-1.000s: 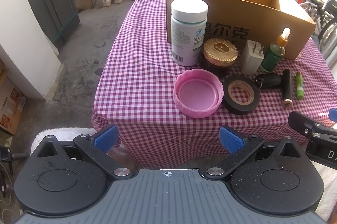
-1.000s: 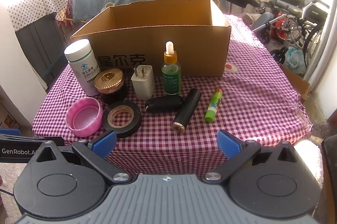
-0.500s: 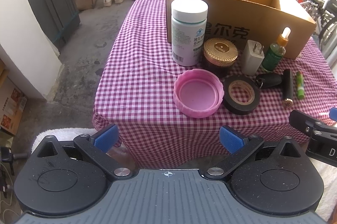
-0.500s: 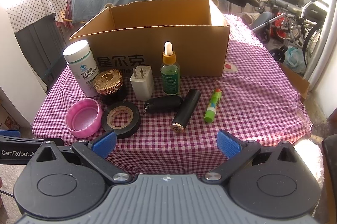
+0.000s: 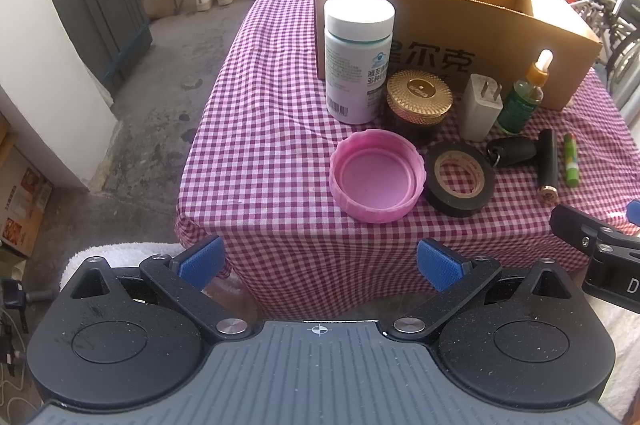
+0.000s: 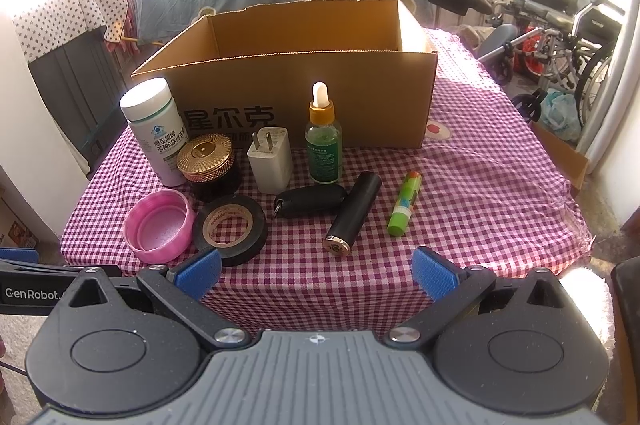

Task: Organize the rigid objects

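Observation:
On the checked tablecloth stand a white pill bottle [image 6: 154,129], a gold-lidded jar [image 6: 206,157], a white plug adapter [image 6: 270,161] and a green dropper bottle [image 6: 323,141]. In front lie a pink lid [image 6: 158,227], a black tape roll [image 6: 230,229], a black key fob [image 6: 312,201], a black tube [image 6: 354,213] and a green glue stick [image 6: 405,203]. An open cardboard box [image 6: 304,93] sits behind them. My left gripper [image 5: 320,261] and right gripper [image 6: 316,271] are both open and empty, in front of the table's near edge.
The table edge drops to a concrete floor on the left [image 5: 160,97]. A wheelchair [image 6: 560,25] stands at the right. The right gripper's finger shows at the right of the left wrist view [image 5: 592,241].
The right wrist view has shifted very slightly toward the table. The left gripper and the objects have not moved.

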`<state>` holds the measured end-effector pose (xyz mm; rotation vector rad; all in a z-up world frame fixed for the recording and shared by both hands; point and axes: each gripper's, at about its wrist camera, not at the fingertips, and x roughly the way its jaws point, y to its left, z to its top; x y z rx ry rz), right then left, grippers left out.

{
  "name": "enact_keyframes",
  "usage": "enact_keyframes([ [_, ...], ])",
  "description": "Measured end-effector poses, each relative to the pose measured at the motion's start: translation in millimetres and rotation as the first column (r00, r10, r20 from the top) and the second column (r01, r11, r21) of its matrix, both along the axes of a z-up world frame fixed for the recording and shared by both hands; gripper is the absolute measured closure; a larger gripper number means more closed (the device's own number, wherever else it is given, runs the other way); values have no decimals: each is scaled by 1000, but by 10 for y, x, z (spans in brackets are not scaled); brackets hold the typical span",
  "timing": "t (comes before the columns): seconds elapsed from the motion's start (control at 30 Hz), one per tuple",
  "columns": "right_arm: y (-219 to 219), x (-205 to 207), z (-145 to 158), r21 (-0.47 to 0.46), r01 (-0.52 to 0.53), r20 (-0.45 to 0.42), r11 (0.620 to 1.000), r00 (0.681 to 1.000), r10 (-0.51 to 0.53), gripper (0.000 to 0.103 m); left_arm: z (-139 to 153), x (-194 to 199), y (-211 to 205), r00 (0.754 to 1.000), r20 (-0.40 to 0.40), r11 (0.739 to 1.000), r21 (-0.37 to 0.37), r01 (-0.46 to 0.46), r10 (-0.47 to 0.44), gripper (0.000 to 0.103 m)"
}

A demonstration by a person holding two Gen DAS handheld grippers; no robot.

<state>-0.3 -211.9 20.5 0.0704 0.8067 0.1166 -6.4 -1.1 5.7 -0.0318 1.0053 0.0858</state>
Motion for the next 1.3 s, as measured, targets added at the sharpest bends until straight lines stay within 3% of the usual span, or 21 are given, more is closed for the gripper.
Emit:
enact_keyframes([
  [0.17,-23,13,-4,0,5,8,1000,1000,-5,0,9,6,-21,1000,24,1000,-13,17,-16,1],
  [0.3,-203,26,13,37,35,45,999,998,-37,0,51,11,-65,994,93,996,-53,66,-61,1],
  [0.5,-674,117,63,153,138,113,978,981,-156,2,144,123,-241,952,229,965,-116,236,-205,1],
  [0.6,-854,244,20,176,178,91,968,976,-196,13,147,258,-411,919,275,934,-143,328,-281,3],
  [0.73,-1049,455,-133,229,201,15,952,978,-209,37,94,439,-733,867,295,881,-135,454,-402,9],
  [0.8,-1093,565,-229,227,204,-20,952,979,-205,38,44,511,-900,840,289,849,-135,510,-459,16],
  [1.03,-1058,904,-448,232,142,-96,962,988,-123,69,-115,665,-1276,789,243,791,-117,601,-564,39],
  [1.3,-998,1097,-546,244,93,-128,965,990,-63,85,-196,713,-1507,734,205,724,-136,676,-647,47],
])
